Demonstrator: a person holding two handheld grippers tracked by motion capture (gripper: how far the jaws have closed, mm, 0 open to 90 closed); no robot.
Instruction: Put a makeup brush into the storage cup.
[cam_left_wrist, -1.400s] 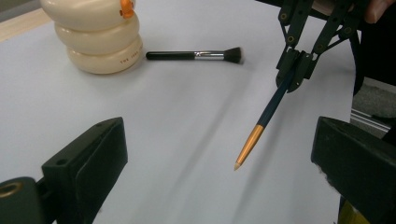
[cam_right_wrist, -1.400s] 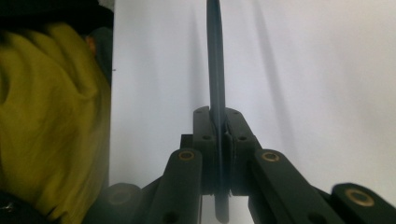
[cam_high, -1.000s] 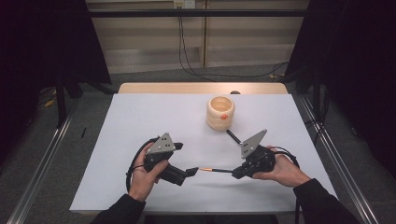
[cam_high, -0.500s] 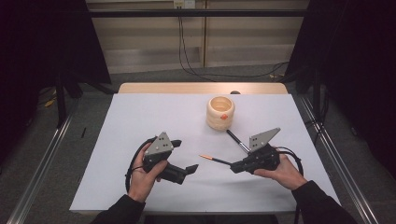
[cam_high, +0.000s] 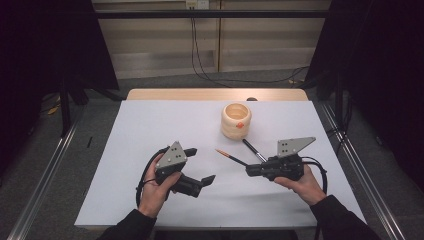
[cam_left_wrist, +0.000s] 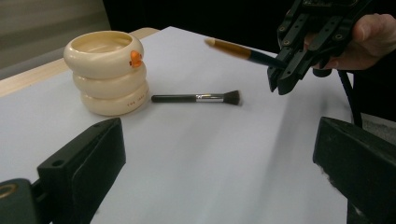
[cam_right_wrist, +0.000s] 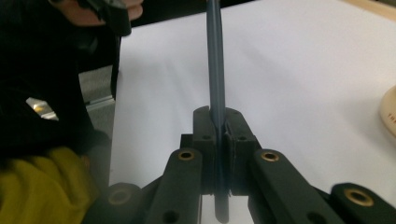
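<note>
The right hand-held gripper (cam_high: 248, 171) stays clamped on the pencil (cam_high: 230, 157), which has swung away from the left hand-held gripper (cam_high: 209, 179), whose jaws stand wide; the brush (cam_high: 254, 150) lies just beyond.

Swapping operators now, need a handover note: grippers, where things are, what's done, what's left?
Right gripper: shut on the thin brush, held off the sheet, orange end pointing toward the left gripper.
Left gripper: open, nothing between its fingers, low over the white sheet.
Ringed cream holder: upright at the back, looks empty.
Black makeup brush: flat on the sheet beside the holder.
Done: thin brush picked up.
Left, likely: both brushes into the holder.
</note>
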